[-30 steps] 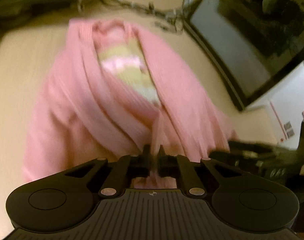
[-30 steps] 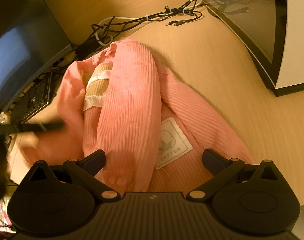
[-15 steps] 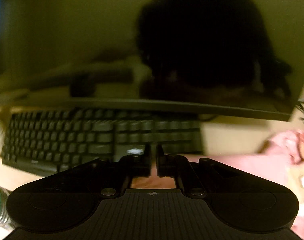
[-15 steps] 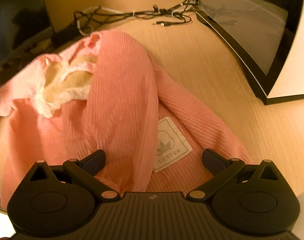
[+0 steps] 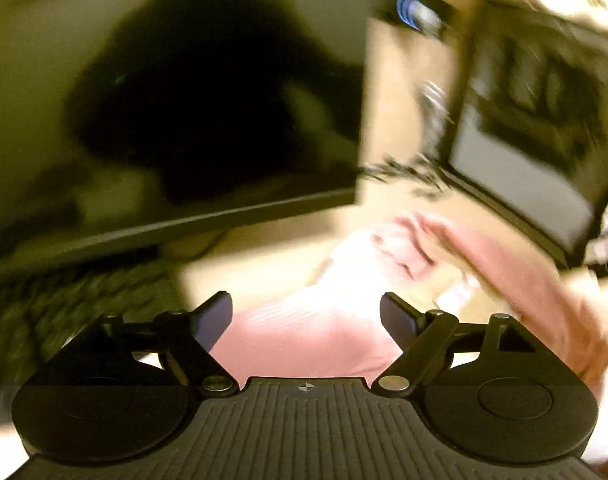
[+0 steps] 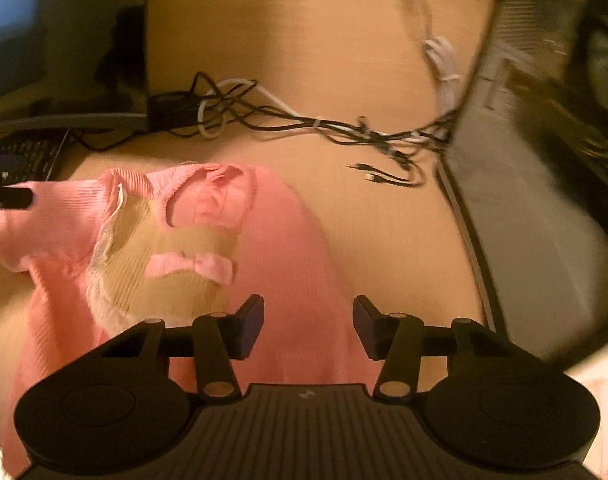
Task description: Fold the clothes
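Note:
A pink ribbed garment (image 6: 287,264) with a beige front panel and a small pink bow (image 6: 191,266) lies bunched on the wooden desk (image 6: 384,232). My right gripper (image 6: 308,322) is open and hovers low over its near edge, with pink cloth showing between the fingers. In the blurred left wrist view, my left gripper (image 5: 306,318) is open above a flat pink part of the garment (image 5: 304,336). The tip of the left gripper (image 6: 7,198) shows at the far left of the right wrist view, by a pink sleeve.
A dark monitor (image 5: 163,100) and a keyboard (image 5: 63,304) stand to the left. A second monitor (image 6: 544,200) stands at the right. A tangle of black and white cables (image 6: 287,120) lies behind the garment.
My left gripper was shut on pink cloth, swung left towards the keyboard, and has now opened and turned back to the garment. My right gripper has shifted along the garment and narrowed.

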Demonstrator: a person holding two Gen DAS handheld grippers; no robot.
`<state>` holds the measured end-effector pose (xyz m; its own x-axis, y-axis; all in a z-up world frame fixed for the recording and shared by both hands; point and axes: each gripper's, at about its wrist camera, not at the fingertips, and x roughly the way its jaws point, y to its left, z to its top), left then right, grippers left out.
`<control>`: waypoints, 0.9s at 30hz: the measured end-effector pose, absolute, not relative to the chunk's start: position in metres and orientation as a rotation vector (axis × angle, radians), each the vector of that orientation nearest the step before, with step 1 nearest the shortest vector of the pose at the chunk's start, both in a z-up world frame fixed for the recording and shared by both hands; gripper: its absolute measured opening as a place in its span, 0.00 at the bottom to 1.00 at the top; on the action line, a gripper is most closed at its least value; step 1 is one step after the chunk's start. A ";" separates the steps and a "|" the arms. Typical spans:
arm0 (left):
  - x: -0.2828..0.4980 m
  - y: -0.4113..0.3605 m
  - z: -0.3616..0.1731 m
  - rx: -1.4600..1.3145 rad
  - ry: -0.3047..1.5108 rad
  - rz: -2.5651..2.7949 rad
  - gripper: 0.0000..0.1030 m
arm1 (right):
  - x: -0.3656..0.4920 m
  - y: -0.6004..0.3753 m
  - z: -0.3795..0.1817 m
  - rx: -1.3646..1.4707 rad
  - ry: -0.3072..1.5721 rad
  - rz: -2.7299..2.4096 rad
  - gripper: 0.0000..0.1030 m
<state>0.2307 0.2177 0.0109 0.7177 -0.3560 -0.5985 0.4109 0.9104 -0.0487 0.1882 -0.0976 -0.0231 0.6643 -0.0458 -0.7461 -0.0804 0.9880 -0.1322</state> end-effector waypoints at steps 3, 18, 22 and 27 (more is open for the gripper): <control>0.245 0.190 -0.004 0.154 0.667 -0.458 0.84 | 0.215 -0.084 -0.047 -0.179 0.874 0.044 0.53; 0.310 0.161 -0.061 0.159 0.860 -0.528 0.22 | 0.203 -0.094 -0.045 -0.450 0.869 0.129 0.05; 0.301 0.169 -0.038 0.095 0.775 -0.528 0.07 | 0.219 -0.111 -0.001 -0.583 0.697 -0.019 0.04; 0.310 0.198 -0.025 0.071 0.706 -0.357 0.06 | 0.287 -0.144 -0.001 -0.576 0.709 -0.233 0.08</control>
